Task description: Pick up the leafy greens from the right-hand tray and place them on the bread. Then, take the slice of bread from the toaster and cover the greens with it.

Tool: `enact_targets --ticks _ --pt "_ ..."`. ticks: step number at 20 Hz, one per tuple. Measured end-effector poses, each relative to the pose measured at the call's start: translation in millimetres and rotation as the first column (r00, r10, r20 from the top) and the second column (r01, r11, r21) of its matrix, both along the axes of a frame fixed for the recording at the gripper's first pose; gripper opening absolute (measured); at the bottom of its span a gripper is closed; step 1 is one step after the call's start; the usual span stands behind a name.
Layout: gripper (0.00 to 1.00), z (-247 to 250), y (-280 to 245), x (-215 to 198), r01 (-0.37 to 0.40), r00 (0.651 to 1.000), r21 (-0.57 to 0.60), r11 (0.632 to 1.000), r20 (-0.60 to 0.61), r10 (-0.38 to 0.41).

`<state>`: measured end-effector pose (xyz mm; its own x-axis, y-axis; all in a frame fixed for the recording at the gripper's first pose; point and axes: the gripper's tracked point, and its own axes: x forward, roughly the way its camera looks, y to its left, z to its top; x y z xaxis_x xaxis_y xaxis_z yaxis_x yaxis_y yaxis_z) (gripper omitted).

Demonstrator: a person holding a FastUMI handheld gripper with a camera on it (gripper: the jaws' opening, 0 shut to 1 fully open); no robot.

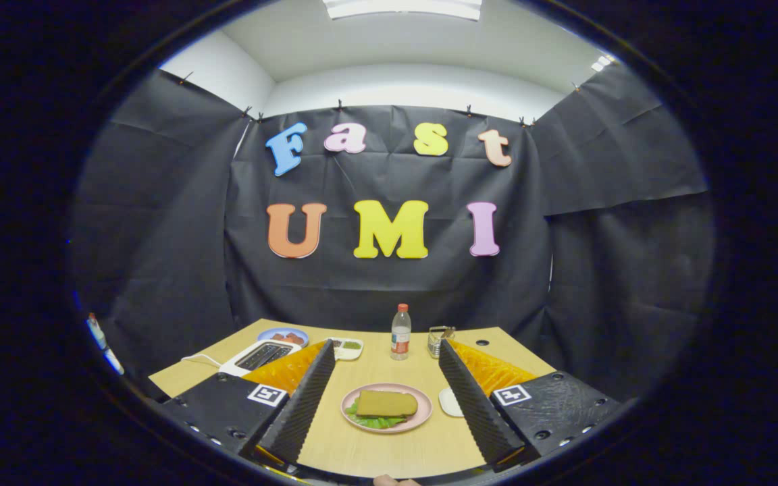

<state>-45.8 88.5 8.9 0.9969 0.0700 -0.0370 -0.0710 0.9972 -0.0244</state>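
Gripper view: a pale wooden table [389, 452] stands against the black-draped booth wall. The gripper [389, 422] hangs above the table's near edge, its two fingers spread wide and holding nothing. Between them, near the middle of the table, sits a pink plate [355, 413]. On the plate a slice of bread [387, 403] lies flat over leafy greens [374, 422], whose edges poke out along the slice's near side. Judging from that, the covering step looks done, and the wide-open, raised fingers suit a tool that has let go.

Toward the far left corner stands a white toaster [262, 356], slots facing up, with a blue plate [283, 335] of something reddish behind it. A small white tray [347, 348] sits just beside the toaster. At the far edge, a clear bottle [400, 332] stands upright beside a metal holder [439, 339]. A small white dish [450, 403] lies just right of the pink plate.
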Motion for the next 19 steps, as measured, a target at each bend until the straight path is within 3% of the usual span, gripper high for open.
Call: enact_targets --ticks 5,15,19 --pt "0.95 6 -6 -47 -0.005 1.0 0.014 1.0 0.03 0.005" --pt "0.95 -11 -3 -95 0.018 0.998 -0.033 0.999 0.068 -0.016" --pt "0.95 -20 -8 -103 0.019 0.999 0.0 1.0 0.039 -0.019"
